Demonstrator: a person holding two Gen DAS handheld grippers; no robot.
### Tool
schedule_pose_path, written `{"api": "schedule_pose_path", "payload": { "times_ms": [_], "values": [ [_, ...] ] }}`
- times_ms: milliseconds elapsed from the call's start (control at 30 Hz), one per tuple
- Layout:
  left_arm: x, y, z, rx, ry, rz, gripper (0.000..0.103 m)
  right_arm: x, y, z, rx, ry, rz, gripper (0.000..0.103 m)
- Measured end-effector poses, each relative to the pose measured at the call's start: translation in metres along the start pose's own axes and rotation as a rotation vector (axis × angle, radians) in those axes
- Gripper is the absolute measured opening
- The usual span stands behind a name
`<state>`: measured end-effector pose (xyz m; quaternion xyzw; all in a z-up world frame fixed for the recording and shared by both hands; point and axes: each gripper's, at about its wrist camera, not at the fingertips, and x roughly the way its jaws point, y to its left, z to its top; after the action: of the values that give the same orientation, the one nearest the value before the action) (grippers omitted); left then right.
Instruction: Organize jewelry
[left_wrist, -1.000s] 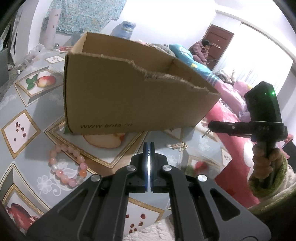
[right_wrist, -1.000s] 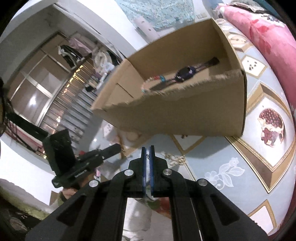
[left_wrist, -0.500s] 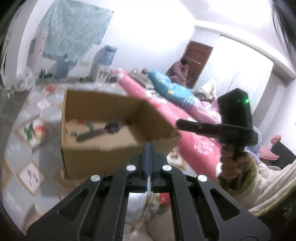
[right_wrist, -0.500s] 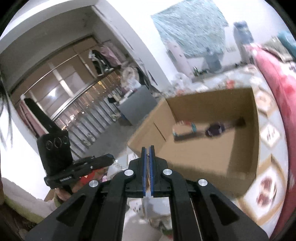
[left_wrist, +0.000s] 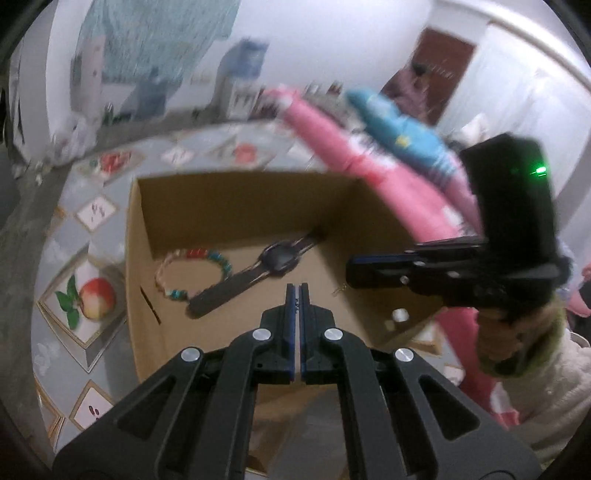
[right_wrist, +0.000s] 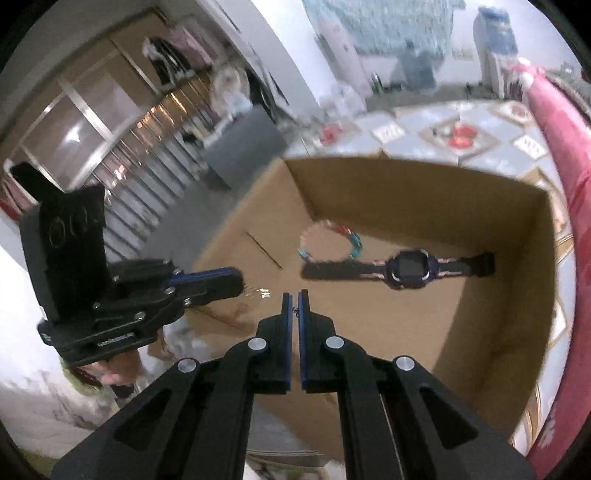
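While both hover over the cardboard box (left_wrist: 236, 206), left gripper (left_wrist: 294, 291) and right gripper (right_wrist: 294, 299) each pinching a thin chain (right_wrist: 260, 292), watch (right_wrist: 408, 268) beyond.

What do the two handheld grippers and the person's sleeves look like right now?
Both the left gripper and right gripper are matte black with blue-edged fingers and silver bolts. The right one carries a black block with a green light. A sleeve is fuzzy cream with a greenish cuff.

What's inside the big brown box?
Inside the cardboard box lie a beaded bracelet with colourful beads and a dark watch, side by side on the bottom. The near part of the box floor is hidden behind the shut left gripper, so I can't tell what's there.
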<state>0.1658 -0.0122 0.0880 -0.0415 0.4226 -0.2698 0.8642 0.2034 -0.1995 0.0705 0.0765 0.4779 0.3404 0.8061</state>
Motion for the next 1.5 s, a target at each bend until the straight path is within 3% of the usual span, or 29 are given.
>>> {"api": "schedule_pose_path", "payload": {
  "times_ms": [167,233,333,533,700,933,1100,1233,1333,1400,1500],
  "values": [
    [0.042,0.014,0.003,-0.016,0.102,0.083,0.001,0.033,-0.015,0.005,0.019,0.086,-0.057,0.004],
    [0.049,0.018,0.006,-0.024,0.118,0.095,0.007,0.038,-0.020,0.006,0.037,0.103,-0.053,0.005],
    [0.053,0.020,0.008,-0.035,0.112,0.091,0.020,0.041,-0.026,0.006,0.056,0.104,-0.053,0.017],
    [0.047,0.016,0.011,-0.008,0.073,0.118,0.034,0.038,-0.031,0.006,0.070,0.078,-0.069,0.025],
    [0.022,0.011,0.007,0.002,0.013,0.127,0.047,0.011,-0.018,0.001,0.048,-0.005,-0.066,0.028],
    [-0.053,0.010,-0.021,-0.031,-0.122,0.128,0.073,-0.067,0.025,-0.043,-0.028,-0.218,-0.058,0.057],
    [-0.093,0.012,-0.058,-0.057,-0.176,0.138,0.082,-0.100,0.046,-0.095,-0.045,-0.293,-0.063,0.074],
    [-0.101,0.010,-0.091,-0.078,-0.173,0.135,0.085,-0.094,0.048,-0.139,0.000,-0.257,-0.120,0.081],
    [-0.082,0.003,-0.116,-0.088,-0.111,0.116,0.085,-0.070,0.040,-0.162,0.054,-0.188,-0.248,0.081],
    [-0.058,-0.006,-0.132,-0.063,-0.049,0.147,0.085,-0.048,0.029,-0.175,0.095,-0.129,-0.375,0.081],
    [-0.022,-0.023,-0.149,-0.002,0.021,0.229,0.085,-0.027,0.018,-0.183,0.121,-0.076,-0.485,0.081]
  ]
}}
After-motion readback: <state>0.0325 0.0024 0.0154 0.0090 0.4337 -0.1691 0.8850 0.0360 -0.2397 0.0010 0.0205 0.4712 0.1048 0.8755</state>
